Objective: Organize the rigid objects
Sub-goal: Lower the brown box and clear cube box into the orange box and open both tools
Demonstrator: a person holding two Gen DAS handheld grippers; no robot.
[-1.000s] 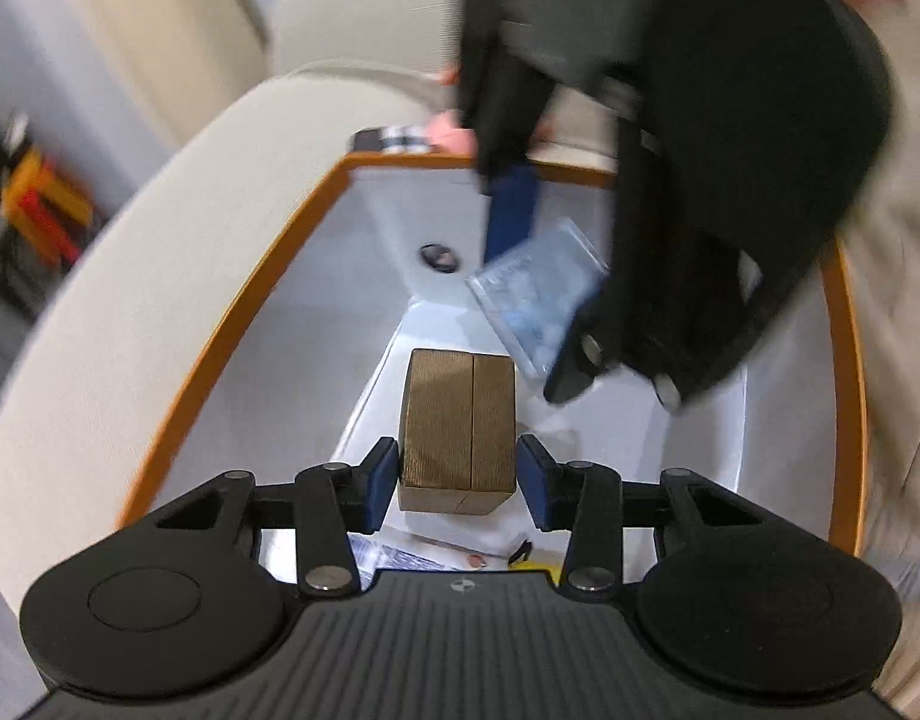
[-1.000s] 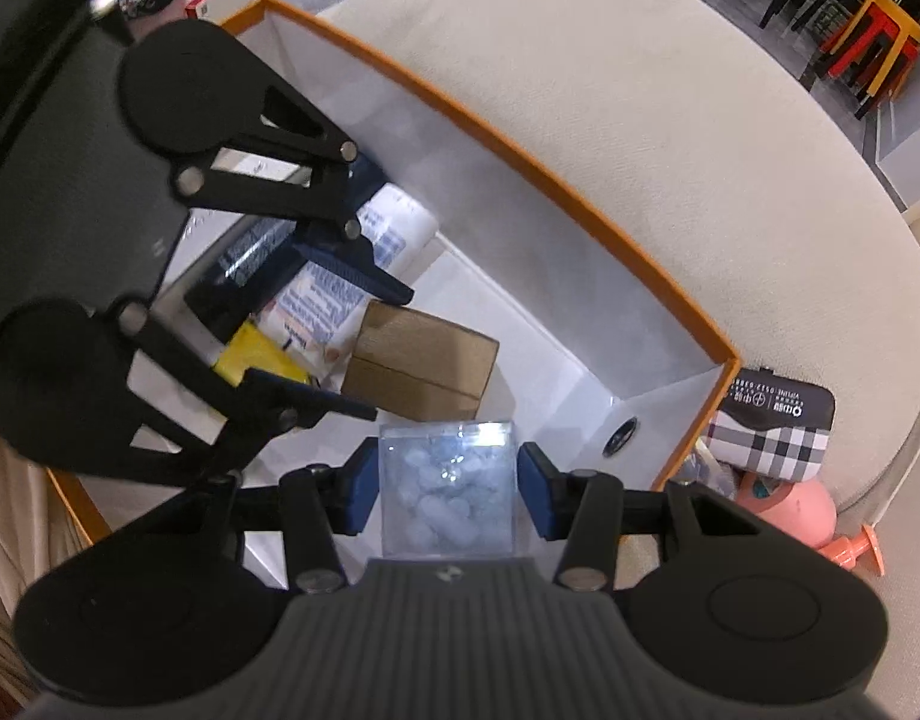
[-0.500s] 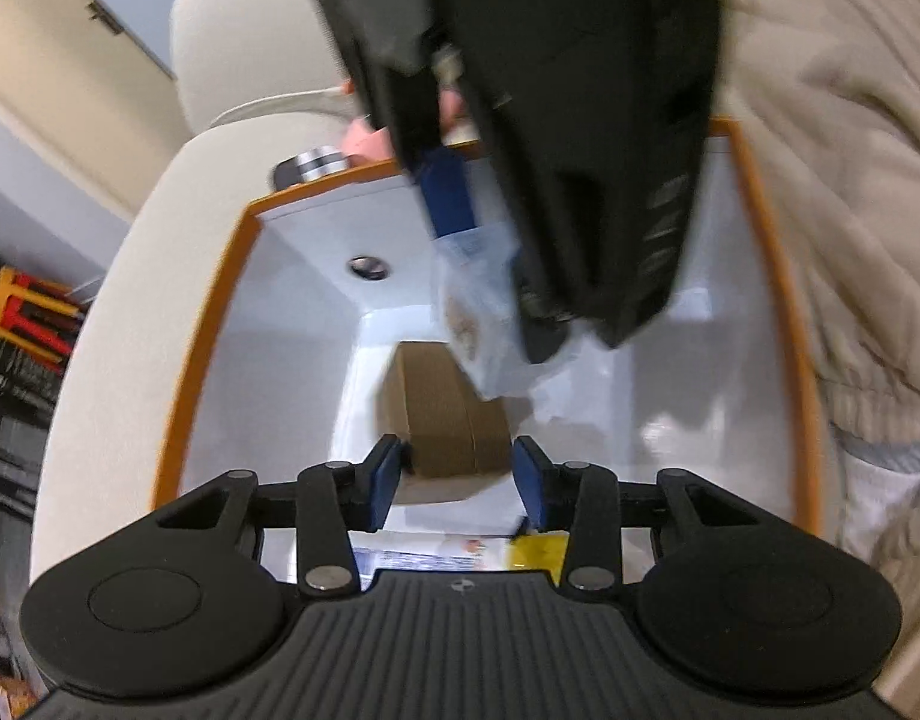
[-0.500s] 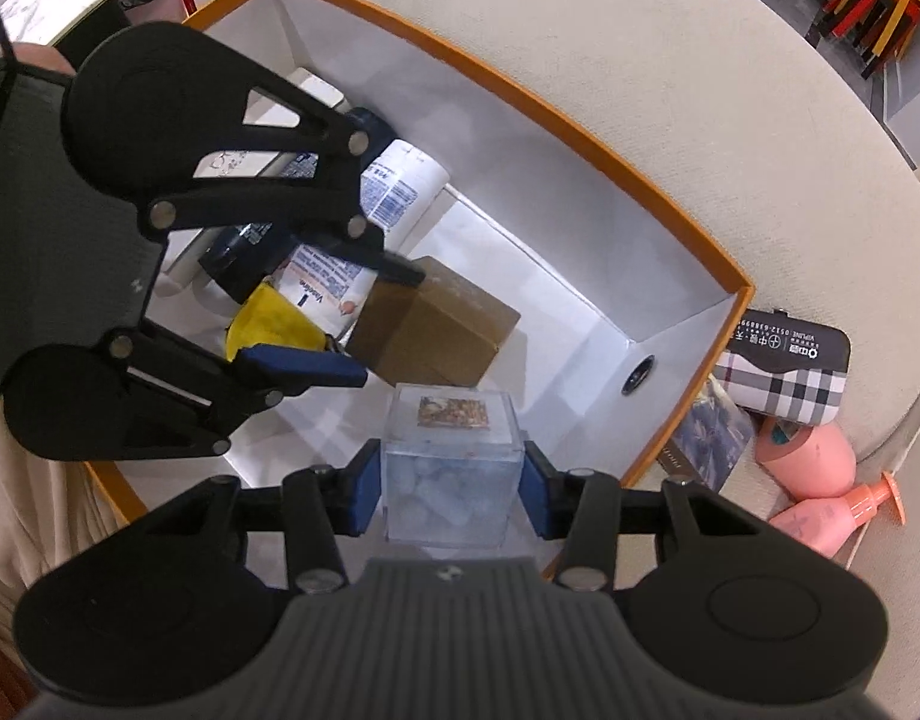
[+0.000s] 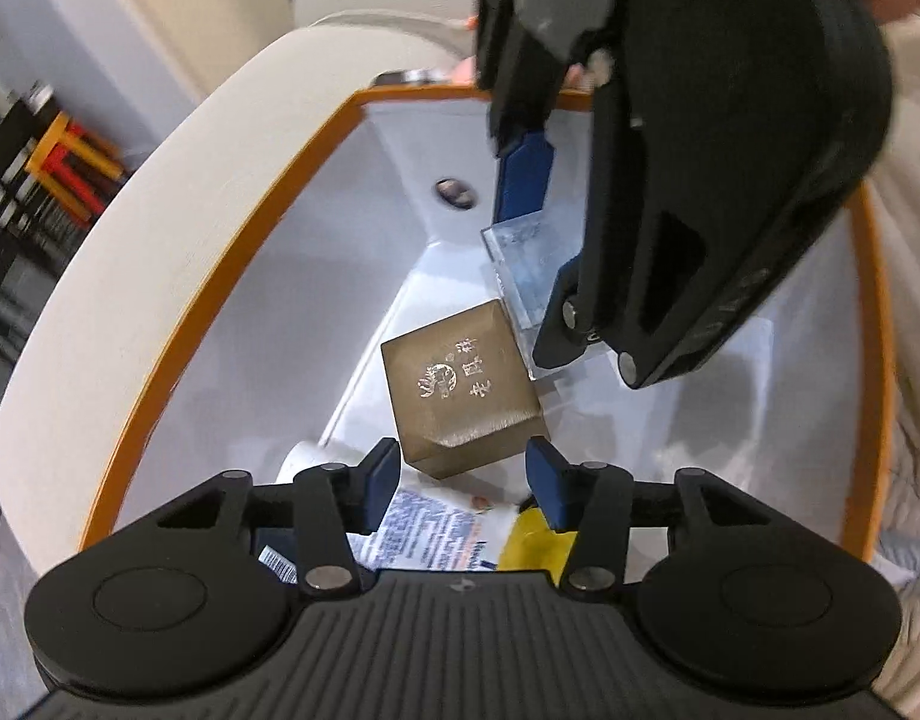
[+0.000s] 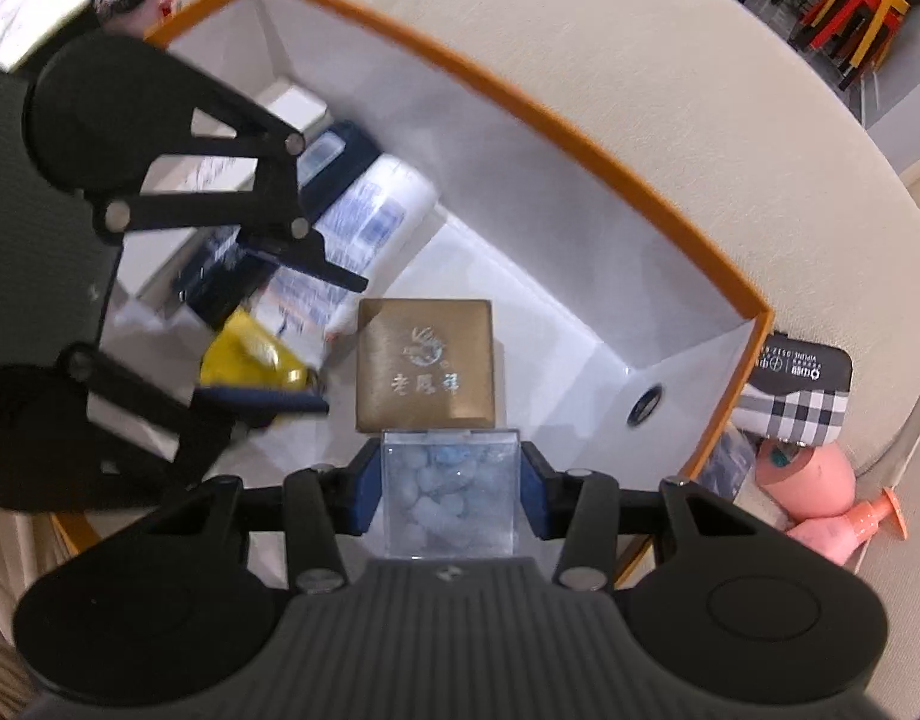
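Observation:
A white box with an orange rim [image 5: 237, 276] [image 6: 580, 120] stands on a cream cushion. A gold-brown box [image 5: 463, 384] [image 6: 425, 366] with printed characters lies inside on the floor. My left gripper [image 5: 460, 480] is open just above and behind it, not touching. My right gripper [image 6: 449, 498] is shut on a clear plastic cube [image 6: 449, 495] filled with pale blue pieces, held inside the white box beside the gold-brown one. The cube also shows in the left wrist view [image 5: 532, 264].
Inside the white box lie a white bottle with blue print [image 6: 369, 222], a yellow item [image 6: 249, 360] and a dark case [image 6: 333, 150]. Outside the box on the cushion are a checked pouch [image 6: 796, 402] and pink bottles [image 6: 814, 480].
The gold-brown box now lies with its printed face up, freed from my left gripper. My left gripper has drawn back. My right gripper has lowered the clear cube next to the gold-brown box.

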